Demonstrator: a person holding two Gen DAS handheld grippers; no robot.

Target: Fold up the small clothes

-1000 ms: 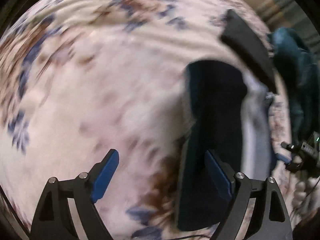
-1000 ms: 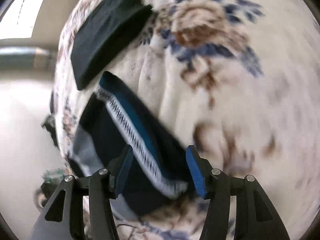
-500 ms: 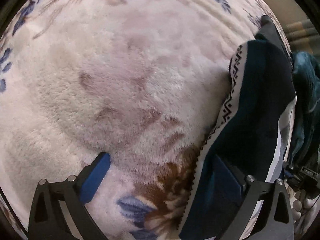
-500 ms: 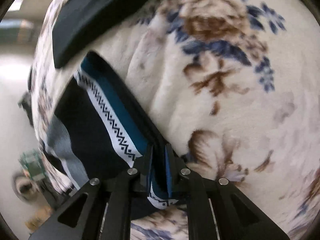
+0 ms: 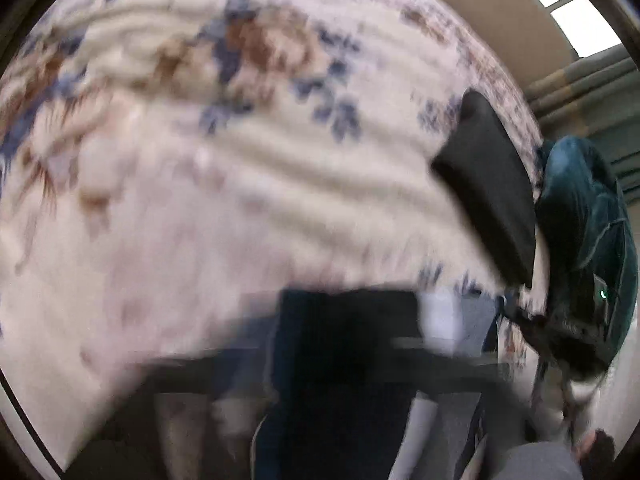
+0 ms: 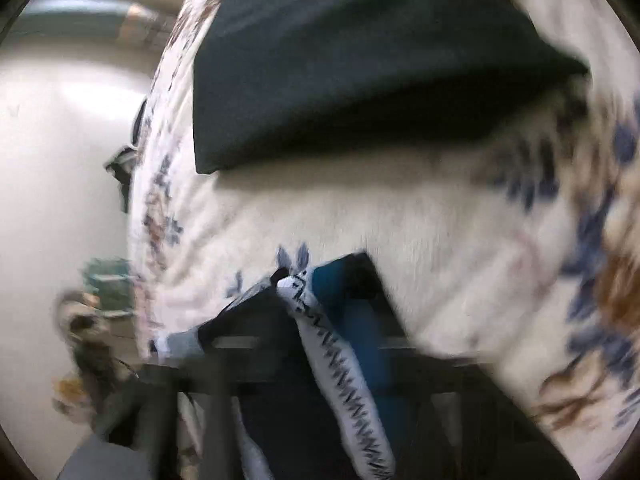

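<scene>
A dark navy garment with a white zigzag-patterned band (image 6: 340, 364) and a teal strip hangs lifted off the floral blanket (image 6: 400, 216). My right gripper (image 6: 320, 400) looks shut on its banded edge, though motion blur smears the fingers. In the left wrist view the same navy garment (image 5: 344, 360) fills the bottom centre, with a grey-white panel at its right. My left gripper (image 5: 320, 376) is a dark blur under the cloth and its jaws cannot be made out. A folded black garment (image 5: 492, 184) lies on the blanket (image 5: 240, 160); it also shows in the right wrist view (image 6: 360, 60).
A teal velvet cloth heap (image 5: 588, 240) lies past the blanket's right edge. Pale floor (image 6: 60, 160) and small clutter (image 6: 92, 320) lie beyond the blanket's left edge in the right wrist view. A window (image 5: 568, 12) is at the far top right.
Both grippers have swung up and away from the blanket, lifting the navy garment with them. The right gripper closed on the banded edge half a second ago. Both views are now blurred.
</scene>
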